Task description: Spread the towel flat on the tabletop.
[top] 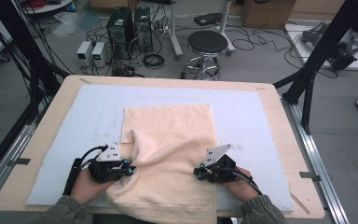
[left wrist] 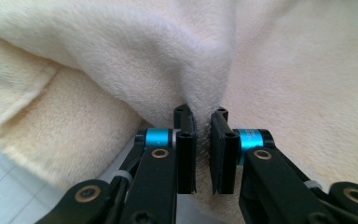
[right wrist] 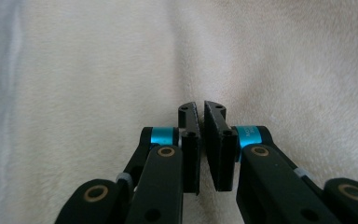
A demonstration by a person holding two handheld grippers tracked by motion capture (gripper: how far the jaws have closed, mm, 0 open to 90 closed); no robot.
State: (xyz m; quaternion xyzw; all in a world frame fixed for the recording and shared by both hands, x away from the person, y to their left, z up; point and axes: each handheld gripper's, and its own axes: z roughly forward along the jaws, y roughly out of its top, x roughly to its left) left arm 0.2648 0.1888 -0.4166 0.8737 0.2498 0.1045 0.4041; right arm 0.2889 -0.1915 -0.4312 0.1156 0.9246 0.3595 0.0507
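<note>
A cream plush blanket (top: 168,154) lies on the pale mat (top: 88,112) that covers the wooden worktop (top: 60,95), and everything here is placed against that blanket. It sits about the middle of the mat. Its far half is spread flat, while its near half is gathered into soft ridges and spills toward the near edge of the worktop.

At the blanket's near left edge, the left tongs (top: 131,169) are held in the person's left hand (top: 86,186), with a grey three-cornered plate on top. In the left gripper view the left tongs (left wrist: 203,128) have their jaws drawn close together with a fold of the plush pinched between them. A thick roll of the blanket (left wrist: 121,70) rises across that view, left of and beyond the jaws.

At the blanket's near right edge, the right tongs (top: 197,171) are held in the person's right hand (top: 240,186), likewise with a grey plate on top. In the right gripper view the right tongs (right wrist: 201,121) are nearly shut, with only a thin gap between the jaws. They lie against the blanket (right wrist: 261,70), but I cannot tell whether any cloth is caught between them.

Beyond the blanket's far edge, off the worktop, a round black stool (top: 207,44) stands on the floor among loose cables, with computer towers (top: 128,28) to its left.
</note>
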